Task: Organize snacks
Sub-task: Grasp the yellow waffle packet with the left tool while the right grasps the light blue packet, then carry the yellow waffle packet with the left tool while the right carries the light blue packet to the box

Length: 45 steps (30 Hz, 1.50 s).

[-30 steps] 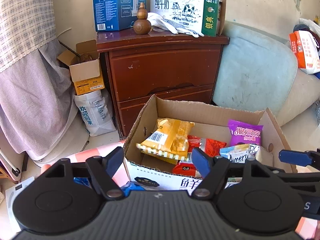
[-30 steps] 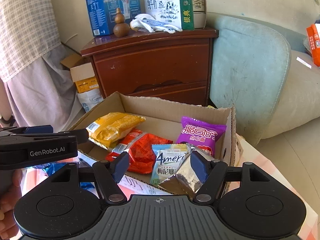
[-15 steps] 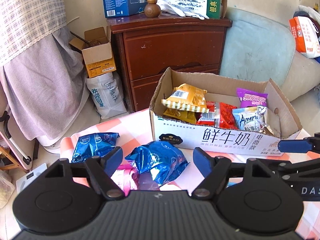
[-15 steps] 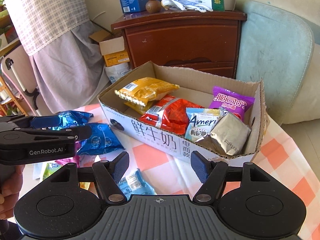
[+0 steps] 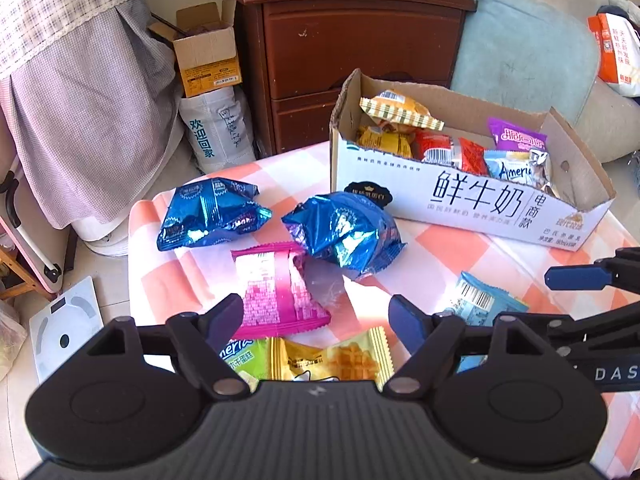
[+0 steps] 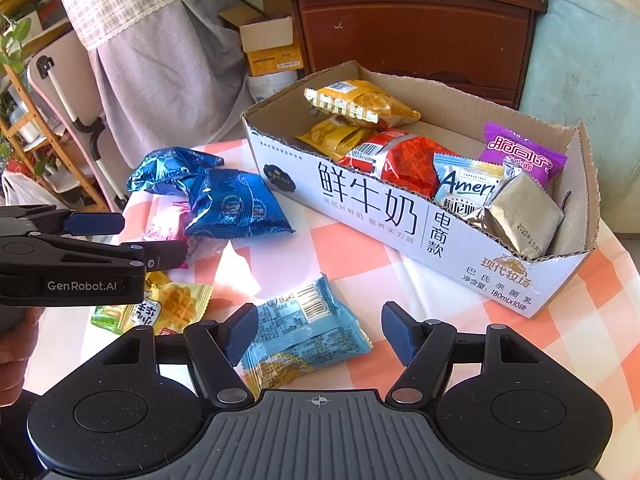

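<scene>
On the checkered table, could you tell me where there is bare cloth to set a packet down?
Bare cloth lies in front of the cardboard box, between its long printed side and the light blue packet, running right toward the table edge. The left side is crowded: two blue foil bags, the pink packet and the yellow waffle packet lie close together.

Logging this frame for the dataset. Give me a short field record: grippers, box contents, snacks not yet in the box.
left gripper: open, empty, above pink packet
right gripper: open, empty, above light blue packet
cardboard box: on checked tablecloth, holds yellow, red, purple, silver and pale blue packets
loose on cloth: two blue foil bags, pink packet, light blue packet, waffle packet, green packet
</scene>
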{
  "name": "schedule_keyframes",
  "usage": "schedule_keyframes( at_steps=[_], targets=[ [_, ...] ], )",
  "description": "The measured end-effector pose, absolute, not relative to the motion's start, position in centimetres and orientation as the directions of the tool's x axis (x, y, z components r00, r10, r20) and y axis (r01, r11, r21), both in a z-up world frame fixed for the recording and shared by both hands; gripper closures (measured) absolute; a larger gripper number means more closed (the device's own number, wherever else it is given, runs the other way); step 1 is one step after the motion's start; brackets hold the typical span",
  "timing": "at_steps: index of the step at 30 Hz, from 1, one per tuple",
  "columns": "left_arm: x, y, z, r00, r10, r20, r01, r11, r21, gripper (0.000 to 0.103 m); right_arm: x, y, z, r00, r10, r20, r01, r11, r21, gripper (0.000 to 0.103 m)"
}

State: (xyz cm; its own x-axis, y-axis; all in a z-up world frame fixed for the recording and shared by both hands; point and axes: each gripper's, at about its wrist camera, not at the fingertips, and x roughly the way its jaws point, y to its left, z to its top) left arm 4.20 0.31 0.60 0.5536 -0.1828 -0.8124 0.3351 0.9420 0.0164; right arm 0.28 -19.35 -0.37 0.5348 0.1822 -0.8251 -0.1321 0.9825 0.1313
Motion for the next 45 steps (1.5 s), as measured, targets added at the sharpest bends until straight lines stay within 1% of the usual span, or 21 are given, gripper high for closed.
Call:
schedule_keyframes(
  at_steps=[5,7,8,10,14,15,20,25,31,33,35,36,37,38,39,40,41,42,44,45],
  targets=[
    [3.6,0.7,-0.8,0.525,-0.161,-0.836,0.362,0.931,0.048,0.022,0.3,-18.7,-1.4,0.505,0.17,-0.846,-0.147,0.983,0.11,0.029],
    [3.5,0.9,-1.2,0.514,-0.16,-0.843,0.372,0.927,0.051,0.021,0.4,-18.5,-1.7,0.504,0.165,-0.848,-0.151,0.983,0.102,0.024],
    [3.5,1.1,-1.4,0.51,-0.162,-0.845,0.374,0.926,0.049,0.02,0.4,-18.5,-1.8,0.503,0.165,-0.848,-0.152,0.983,0.101,0.023],
    [3.5,1.2,-1.7,0.494,-0.17,-0.853,0.379,0.925,0.036,0.018,0.7,-18.4,-2.1,0.496,0.166,-0.852,-0.155,0.983,0.101,0.02],
    [3.7,1.4,-2.3,0.459,-0.199,-0.866,0.378,0.926,-0.012,0.014,1.1,-18.0,-2.8,0.478,0.166,-0.862,-0.165,0.981,0.098,0.018],
    [3.7,1.3,-2.5,0.454,-0.198,-0.869,0.379,0.925,-0.013,0.014,1.1,-17.9,-3.0,0.475,0.166,-0.864,-0.168,0.981,0.096,0.018],
    [3.5,0.8,-3.4,0.478,-0.147,-0.866,0.397,0.916,0.063,0.01,1.6,-17.4,-3.8,0.457,0.153,-0.876,-0.181,0.98,0.076,0.017],
    [3.3,0.9,-3.9,0.497,-0.124,-0.859,0.411,0.905,0.107,0.007,1.9,-17.1,-4.2,0.457,0.135,-0.879,-0.188,0.981,0.053,0.014],
    [3.2,1.2,-3.9,0.513,-0.129,-0.849,0.412,0.905,0.111,0.007,2.2,-16.8,-4.2,0.463,0.127,-0.877,-0.191,0.981,0.041,0.014],
    [3.1,1.1,-3.9,0.521,-0.131,-0.843,0.416,0.902,0.117,0.009,2.2,-16.6,-4.2,0.467,0.119,-0.876,-0.194,0.98,0.029,0.015],
    [2.9,1.1,-3.8,0.527,-0.146,-0.837,0.426,0.898,0.112,0.016,2.2,-16.5,-4.1,0.471,0.119,-0.874,-0.197,0.98,0.027,0.018],
    [2.9,1.0,-3.7,0.531,-0.153,-0.834,0.43,0.896,0.11,0.018,2.2,-16.4,-4.1,0.474,0.12,-0.872,-0.202,0.979,0.025,0.022],
    [2.8,1.0,-3.7,0.536,-0.155,-0.83,0.431,0.895,0.111,0.024,2.1,-16.3,-4.0,0.478,0.121,-0.87,-0.21,0.978,0.021,0.027],
    [2.7,0.9,-3.6,0.54,-0.156,-0.827,0.433,0.894,0.115,0.03,2.1,-16.1,-4.0,0.479,0.126,-0.869,-0.221,0.975,0.02,0.03],
    [2.7,0.8,-3.5,0.544,-0.158,-0.824,0.438,0.891,0.118,0.035,2.0,-15.9,-3.9,0.479,0.129,-0.868,-0.228,0.974,0.02,0.034],
    [2.7,0.7,-3.5,0.543,-0.164,-0.823,0.444,0.888,0.116,0.044,2.0,-15.8,-3.8,0.478,0.133,-0.868,-0.233,0.972,0.021,0.038],
    [2.6,0.6,-3.4,0.548,-0.163,-0.82,0.445,0.887,0.122,0.052,2.0,-15.7,-3.8,0.479,0.139,-0.867,-0.24,0.971,0.023,0.04],
    [2.5,0.6,-3.3,0.552,-0.161,-0.818,0.447,0.885,0.127,0.056,1.9,-15.7,-3.7,0.481,0.14,-0.865,-0.245,0.969,0.021,0.043],
    [2.6,0.5,-3.2,0.557,-0.158,-0.815,0.45,0.883,0.136,0.065,1.8,-15.6,-3.6,0.487,0.145,-0.862,-0.25,0.968,0.021,0.055],
    [2.6,0.6,-3.1,0.557,-0.161,-0.815,0.448,0.884,0.132,0.066,1.8,-15.6,-3.5,0.489,0.145,-0.86,-0.254,0.967,0.019,0.07]
  ],
)
